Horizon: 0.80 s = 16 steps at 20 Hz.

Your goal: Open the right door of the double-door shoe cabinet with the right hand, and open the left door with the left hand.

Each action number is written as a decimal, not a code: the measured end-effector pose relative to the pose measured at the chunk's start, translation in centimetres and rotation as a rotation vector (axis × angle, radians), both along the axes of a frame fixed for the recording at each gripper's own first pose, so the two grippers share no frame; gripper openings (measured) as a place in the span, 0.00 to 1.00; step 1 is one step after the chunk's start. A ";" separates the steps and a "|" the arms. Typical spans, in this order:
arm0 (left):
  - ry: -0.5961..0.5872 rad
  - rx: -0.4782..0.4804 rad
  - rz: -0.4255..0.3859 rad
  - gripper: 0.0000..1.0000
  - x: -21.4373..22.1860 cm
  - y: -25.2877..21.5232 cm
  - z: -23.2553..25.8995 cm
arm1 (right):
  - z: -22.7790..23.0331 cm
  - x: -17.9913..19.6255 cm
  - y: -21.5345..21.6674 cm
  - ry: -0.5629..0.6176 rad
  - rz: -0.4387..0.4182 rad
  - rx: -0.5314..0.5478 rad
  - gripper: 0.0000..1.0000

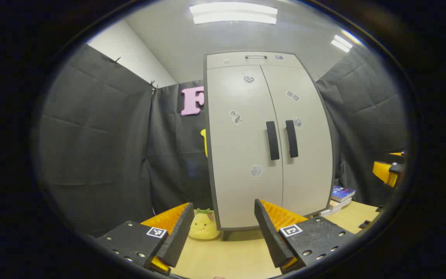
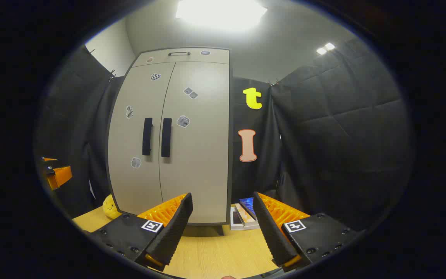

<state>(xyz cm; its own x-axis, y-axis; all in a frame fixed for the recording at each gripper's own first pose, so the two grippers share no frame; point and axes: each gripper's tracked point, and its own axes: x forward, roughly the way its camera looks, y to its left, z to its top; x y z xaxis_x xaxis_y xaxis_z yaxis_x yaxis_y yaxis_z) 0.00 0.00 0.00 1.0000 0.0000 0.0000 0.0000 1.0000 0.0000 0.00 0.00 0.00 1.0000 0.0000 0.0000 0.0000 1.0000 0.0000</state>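
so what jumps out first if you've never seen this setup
The tall pale shoe cabinet standing on the wooden table, both doors shut, with two dark vertical handles side by side at its middle seam. A yellow plush toy sits at its left foot, stacked books at its right.

Ceiling panels (image 1: 234,13) light the booth evenly. One panel (image 2: 220,9) glares white in the right gripper view. Fisheye distortion bows the edges.

No readable writing is showing anywhere. The stickers on the shoe cabinet (image 1: 269,135) doors are coming through too small and blurred to read, and the square coded markers on the left gripper (image 1: 223,232) and right gripper (image 2: 223,228) are carrying patterns, not words.
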 end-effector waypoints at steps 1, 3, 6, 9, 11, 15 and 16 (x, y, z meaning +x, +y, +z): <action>-0.002 0.001 -0.001 0.91 0.0 -0.1 0.0 | 0.1 0.1 -0.1 -0.002 -0.002 0.000 0.98; -0.003 0.003 -0.002 0.91 0.1 -0.1 0.0 | 0.2 0.2 -0.1 -0.005 -0.002 -0.001 0.98; 0.002 0.002 -0.002 0.89 0.1 -0.2 -0.2 | 0.3 0.2 0.0 -0.006 -0.001 -0.004 0.98; 0.006 -0.001 0.001 0.91 0.1 -0.1 -0.4 | 0.2 0.3 0.2 -0.005 0.003 -0.008 0.98; 0.006 -0.001 0.004 0.91 0.1 0.0 -0.4 | 0.3 0.4 0.3 -0.005 0.007 -0.005 0.98; 0.003 0.006 0.008 0.91 0.1 0.0 -0.3 | 0.4 0.8 0.5 -0.008 0.014 -0.004 0.98; 0.002 0.007 0.009 0.91 0.1 0.0 -0.3 | 0.7 1.0 0.6 -0.011 0.017 -0.007 0.98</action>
<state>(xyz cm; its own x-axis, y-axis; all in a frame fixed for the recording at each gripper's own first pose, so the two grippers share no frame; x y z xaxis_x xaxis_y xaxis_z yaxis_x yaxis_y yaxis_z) 0.07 -0.01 -0.25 1.0000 0.0087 -0.0023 -0.0087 0.9999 0.0073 0.98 0.56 0.67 0.9998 0.0174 0.0111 -0.0173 0.9998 -0.0075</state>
